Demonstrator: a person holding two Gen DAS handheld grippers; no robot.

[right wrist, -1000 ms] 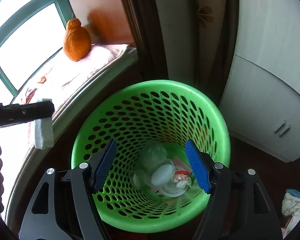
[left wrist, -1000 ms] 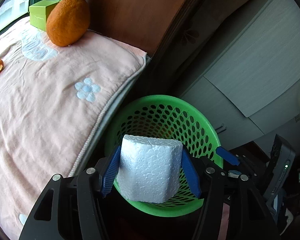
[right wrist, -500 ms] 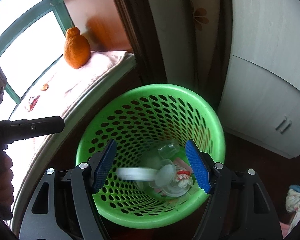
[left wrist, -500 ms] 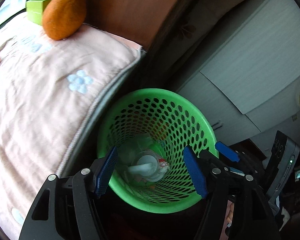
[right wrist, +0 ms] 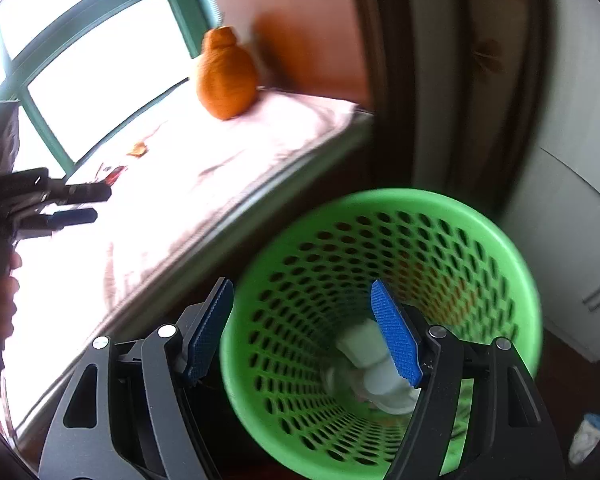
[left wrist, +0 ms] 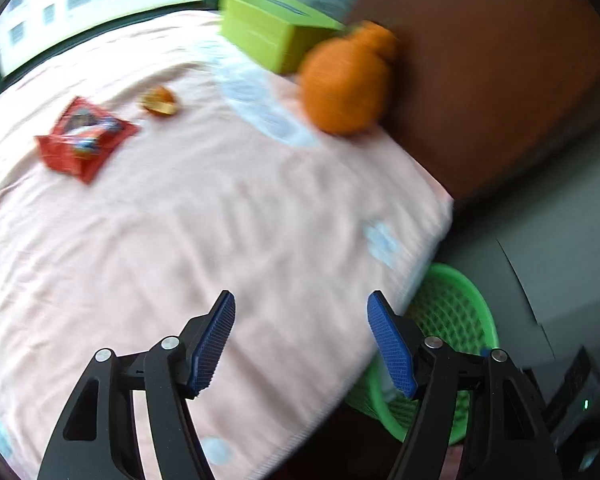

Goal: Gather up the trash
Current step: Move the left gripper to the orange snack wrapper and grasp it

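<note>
My left gripper (left wrist: 300,336) has just been opening, nothing between the jaws. Red wrapper (left wrist: 82,138): light, crinkly, slippery; I judge an edge pinch best.

Daylight from the window (right wrist: 80,64) blows out the bedding (right wrist: 148,208); both fisheye views are motion-blurred, dark-cornered.

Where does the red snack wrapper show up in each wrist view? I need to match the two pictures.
Left wrist: the red snack wrapper lies upper left on the pink blanket, left of a scrap of orange peel.
Right wrist: only a small red sliver at mid left, just above the left hand-held gripper.
Shared landmark: the big orange fruit at the blanket's far end.
</note>
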